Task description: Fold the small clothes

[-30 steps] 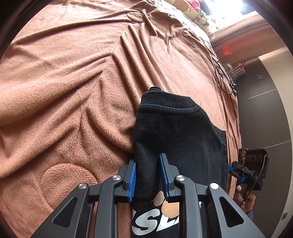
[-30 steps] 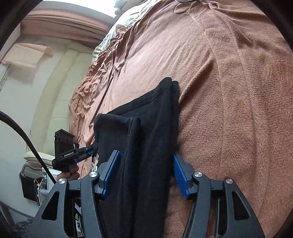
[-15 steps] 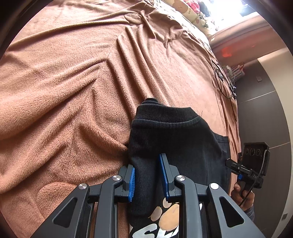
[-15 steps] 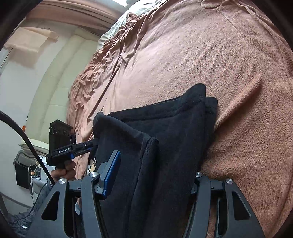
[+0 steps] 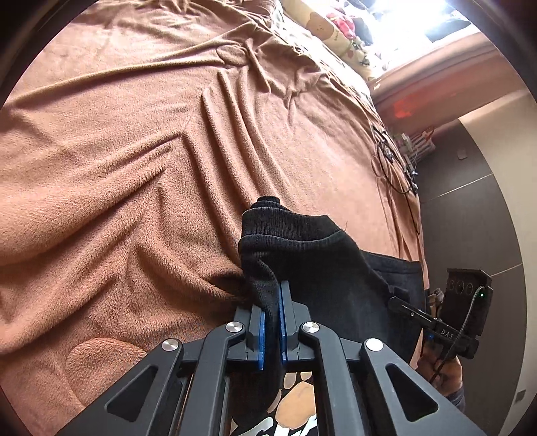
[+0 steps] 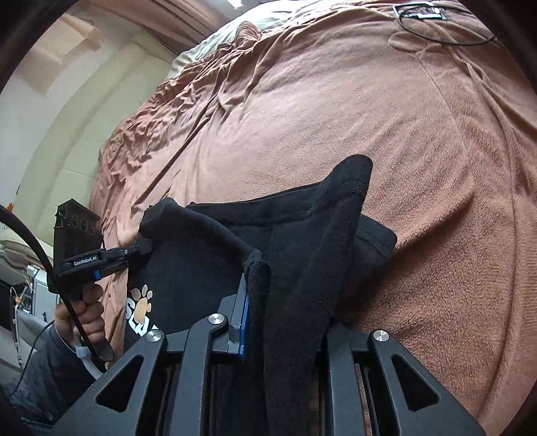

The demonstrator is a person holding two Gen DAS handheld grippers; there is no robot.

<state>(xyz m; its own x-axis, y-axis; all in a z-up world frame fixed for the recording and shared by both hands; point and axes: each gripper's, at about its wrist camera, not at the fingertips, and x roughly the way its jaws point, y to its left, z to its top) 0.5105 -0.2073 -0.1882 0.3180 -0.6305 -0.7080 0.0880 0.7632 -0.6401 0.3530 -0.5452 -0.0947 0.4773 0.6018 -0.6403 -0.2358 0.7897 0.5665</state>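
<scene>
A small black garment (image 5: 329, 261) with an orange paw print (image 5: 295, 399) lies on the brown blanket (image 5: 134, 167). My left gripper (image 5: 272, 302) is shut on its ribbed edge, and the cloth is pinched thin between the blue pads. In the right wrist view the same garment (image 6: 208, 268) is raised into a fold. The jaws of my right gripper (image 6: 285, 312) are closing on a thick bunch of it. One blue pad (image 6: 244, 302) shows against the cloth and the other is hidden. Each gripper appears in the other's view, the left gripper (image 6: 141, 250) and the right gripper (image 5: 394, 300).
The rumpled blanket covers the whole bed. A black cable (image 5: 392, 167) lies near its far edge, with patterned pillows (image 5: 332, 30) beyond. A person's hand (image 6: 84, 312) grips the left handle. A padded cream wall (image 6: 67, 134) stands past the bed.
Both grippers have closed onto the black garment. The right one has risen and rolled, pulling its edge of the cloth up into a peak. The left one has barely moved.
</scene>
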